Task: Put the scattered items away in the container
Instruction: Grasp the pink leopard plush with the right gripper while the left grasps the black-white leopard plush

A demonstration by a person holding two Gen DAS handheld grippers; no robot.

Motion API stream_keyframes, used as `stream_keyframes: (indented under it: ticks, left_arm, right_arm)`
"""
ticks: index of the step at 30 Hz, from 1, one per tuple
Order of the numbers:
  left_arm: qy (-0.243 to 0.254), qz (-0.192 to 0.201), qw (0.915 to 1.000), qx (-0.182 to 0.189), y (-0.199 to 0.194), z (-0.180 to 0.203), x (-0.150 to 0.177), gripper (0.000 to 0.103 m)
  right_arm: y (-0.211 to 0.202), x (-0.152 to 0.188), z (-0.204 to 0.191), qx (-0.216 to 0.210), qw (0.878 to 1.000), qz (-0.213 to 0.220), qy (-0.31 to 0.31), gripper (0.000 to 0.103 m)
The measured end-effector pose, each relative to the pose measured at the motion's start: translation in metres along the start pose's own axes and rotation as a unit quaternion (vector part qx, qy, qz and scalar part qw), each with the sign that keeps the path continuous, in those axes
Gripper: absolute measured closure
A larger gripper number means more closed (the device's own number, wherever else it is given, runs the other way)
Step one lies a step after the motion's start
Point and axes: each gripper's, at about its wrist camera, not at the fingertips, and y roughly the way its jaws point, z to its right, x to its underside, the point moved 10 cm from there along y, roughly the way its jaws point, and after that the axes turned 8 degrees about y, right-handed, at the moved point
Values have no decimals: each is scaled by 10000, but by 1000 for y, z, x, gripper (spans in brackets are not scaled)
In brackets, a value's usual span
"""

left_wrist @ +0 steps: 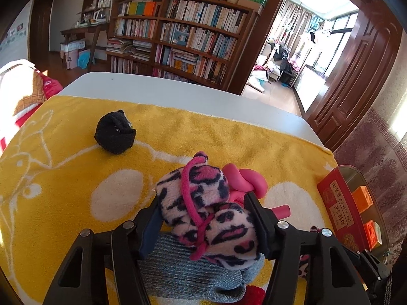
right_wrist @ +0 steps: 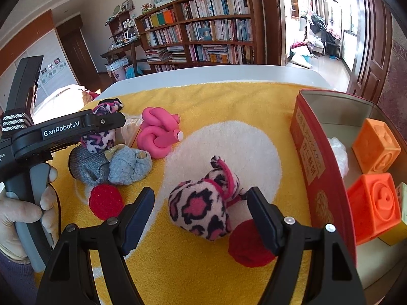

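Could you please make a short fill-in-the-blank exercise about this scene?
1. The left gripper is shut on a leopard-print ____.
2. The right gripper is ____ around another one.
3. The red tin holds two ____ cubes.

Answers: sock; open; orange

A lived-in home is showing beyond the jaws: a curved wooden bookcase (left_wrist: 178, 38) crammed with books is standing past the white table (left_wrist: 178, 89), a yellow towel (left_wrist: 76, 178) is lying under the jaws, and a sunlit room (left_wrist: 305, 50) is opening off to their right
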Motion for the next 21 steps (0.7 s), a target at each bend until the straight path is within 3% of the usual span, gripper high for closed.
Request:
stream_keyframes:
  ticks: [10, 14, 21]
  left_arm:
    - [-42, 266, 9996, 88, -23, 3, -9, 40]
    - [-6, 282, 9995, 125, -26, 7, -9, 40]
    - [82, 282, 9995, 151, -27, 15, -6, 40]
  right_arm:
    - [6, 5, -4, 322, 9986, -53, -422, 26]
    - [9, 6, -3, 490, 9973, -86, -546, 41]
    - [3, 1, 5, 537, 9977, 77, -400, 48]
